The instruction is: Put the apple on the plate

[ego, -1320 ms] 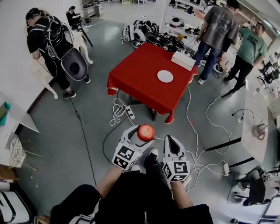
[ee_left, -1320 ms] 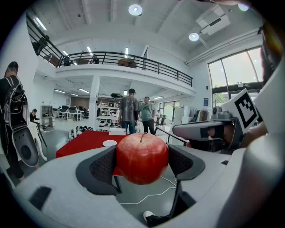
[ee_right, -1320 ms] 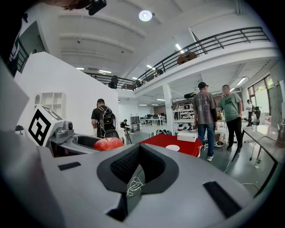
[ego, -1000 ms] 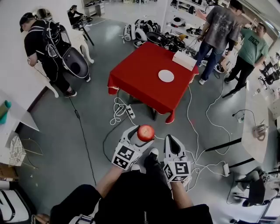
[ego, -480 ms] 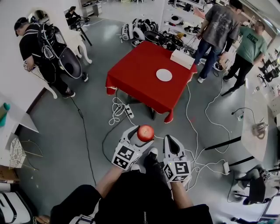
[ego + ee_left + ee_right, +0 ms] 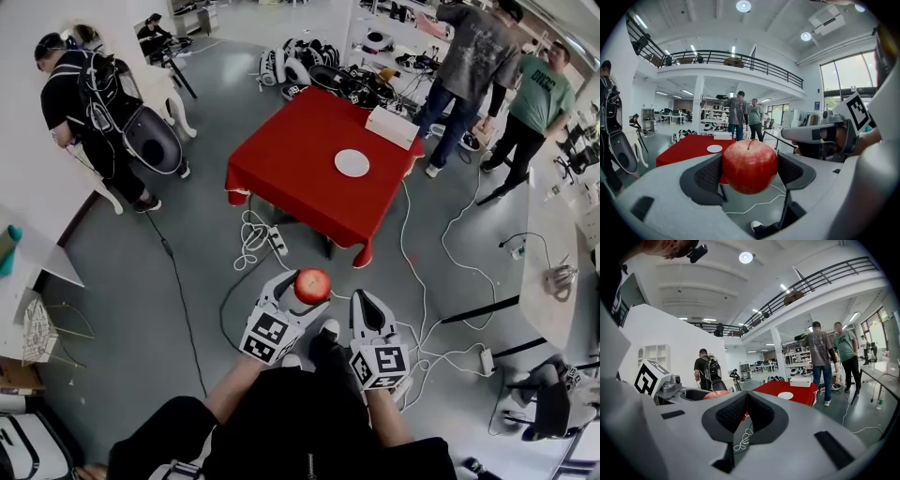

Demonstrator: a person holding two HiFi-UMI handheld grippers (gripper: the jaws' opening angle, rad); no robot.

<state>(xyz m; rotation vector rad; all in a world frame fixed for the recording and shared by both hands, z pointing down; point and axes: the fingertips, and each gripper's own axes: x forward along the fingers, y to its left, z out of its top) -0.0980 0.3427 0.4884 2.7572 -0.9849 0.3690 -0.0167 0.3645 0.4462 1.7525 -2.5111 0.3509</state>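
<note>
- Left tool (image 6: 302, 296): jaws clamped on a red apple (image 6: 749, 166), stem up, held over the grey floor (image 6: 187, 281).
- Right tool (image 6: 746, 404): jaws together, just right of the left tool.
- White plate (image 6: 352, 162): on the red-clothed worktop (image 6: 291, 164), farther off, well apart from the apple.
- White box (image 6: 392, 127): at the worktop's far right edge.

Head view: high over the person, aimed steeply down; left gripper (image 6: 305, 292) and right gripper (image 6: 364, 300) close below, red worktop (image 6: 291, 159) farther ahead.
Left gripper view: low, level, along its jaws toward the worktop; apple (image 6: 749, 166) very near.
Right gripper view: low, level, same heading.
Shared: worktop, plate (image 6: 352, 162), two standing people (image 6: 469, 66).
</note>
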